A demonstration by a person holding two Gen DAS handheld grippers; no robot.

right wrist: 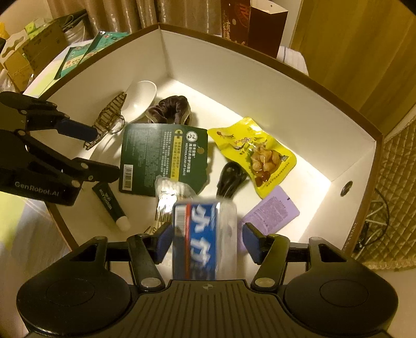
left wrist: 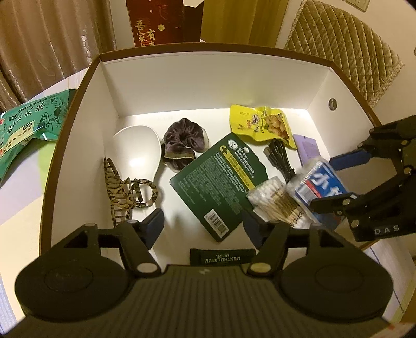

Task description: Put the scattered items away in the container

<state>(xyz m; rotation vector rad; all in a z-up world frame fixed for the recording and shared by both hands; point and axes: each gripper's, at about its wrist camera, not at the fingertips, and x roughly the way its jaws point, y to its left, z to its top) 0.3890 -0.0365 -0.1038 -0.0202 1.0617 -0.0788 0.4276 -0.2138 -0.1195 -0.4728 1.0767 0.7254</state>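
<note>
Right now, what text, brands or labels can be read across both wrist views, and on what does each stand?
"MENTHOLATUM LIP GEL": dark lip gel tube.
"MENTHOLATUM LIP SALVE": green card; its small print and barcode digits are unreadable.
"GenRobot.AI": left hand-held gripper.
"DAS": right hand-held gripper.
"吾家有": red box behind the container.
"大米": green bag.
Blue-and-white pack: blurred.
Yellow snack pouch, purple card: too small.
</note>
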